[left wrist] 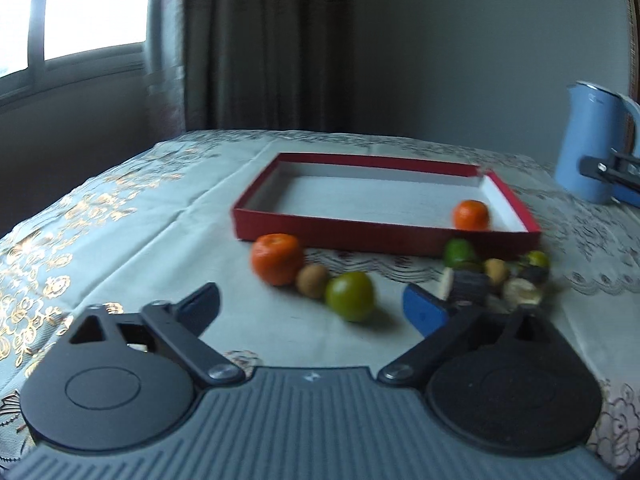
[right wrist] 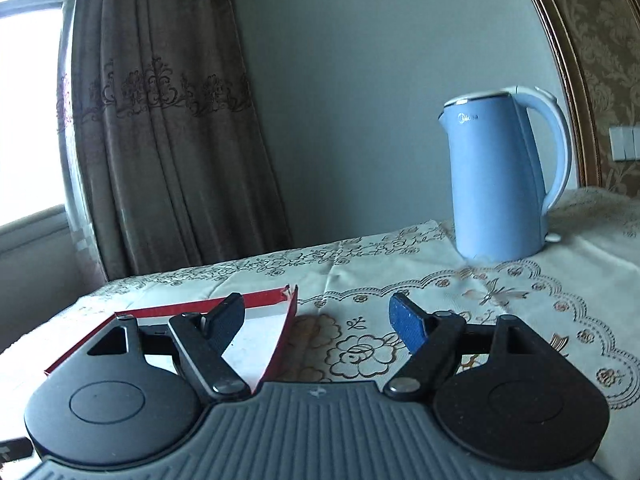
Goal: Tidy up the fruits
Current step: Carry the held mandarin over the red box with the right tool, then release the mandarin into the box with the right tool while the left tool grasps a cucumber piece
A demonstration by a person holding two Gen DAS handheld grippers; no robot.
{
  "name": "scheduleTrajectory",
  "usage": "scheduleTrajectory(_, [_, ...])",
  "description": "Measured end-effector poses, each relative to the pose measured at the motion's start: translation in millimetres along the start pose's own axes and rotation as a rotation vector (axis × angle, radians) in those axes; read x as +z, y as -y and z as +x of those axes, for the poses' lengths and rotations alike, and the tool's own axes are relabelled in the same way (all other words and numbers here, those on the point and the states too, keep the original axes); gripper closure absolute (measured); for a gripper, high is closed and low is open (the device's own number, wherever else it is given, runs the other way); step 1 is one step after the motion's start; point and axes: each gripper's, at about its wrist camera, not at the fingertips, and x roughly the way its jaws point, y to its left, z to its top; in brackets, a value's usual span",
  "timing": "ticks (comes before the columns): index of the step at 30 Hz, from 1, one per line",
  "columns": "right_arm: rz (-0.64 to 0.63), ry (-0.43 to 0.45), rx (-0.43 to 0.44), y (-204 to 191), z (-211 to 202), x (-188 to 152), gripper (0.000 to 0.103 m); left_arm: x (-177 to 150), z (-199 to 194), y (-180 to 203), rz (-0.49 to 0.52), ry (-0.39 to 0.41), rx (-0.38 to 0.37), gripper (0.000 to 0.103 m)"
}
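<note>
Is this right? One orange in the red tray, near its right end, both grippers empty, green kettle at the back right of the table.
Not quite. The kettle is light blue, not green; the right wrist view shows it clearly. The rest holds: one orange sits in the red tray near its right end, and the left gripper and right gripper are both empty.

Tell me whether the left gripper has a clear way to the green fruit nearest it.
Probably yes: the left gripper is open and empty, and the green fruit lies just ahead between its fingers on bare cloth; only a small brown fruit touches it.
</note>
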Motion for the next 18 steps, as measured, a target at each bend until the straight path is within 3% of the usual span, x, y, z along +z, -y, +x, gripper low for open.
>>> scheduleTrajectory(3, [0.016,0.015,0.015,4,-6,1,0.024,0,2,15,0.014,-0.02,-0.016,0.017])
scheduleTrajectory(5, [0.031,0.021,0.031,5,-8,1,0.024,-1,4,24,0.021,-0.036,-0.01,0.024])
scheduleTrajectory(7, [0.039,0.026,0.045,6,-10,2,0.024,-2,8,31,0.026,-0.071,-0.029,0.038])
scheduleTrajectory(11, [0.044,0.034,0.065,5,-14,4,0.024,-6,12,45,0.041,-0.114,-0.055,0.054])
scheduleTrajectory(13, [0.045,0.035,0.071,5,-15,4,0.024,-8,10,52,0.052,-0.104,-0.057,0.07])
scheduleTrajectory(18, [0.048,0.03,0.091,3,-18,5,0.024,-7,6,57,0.036,-0.073,-0.061,0.071])
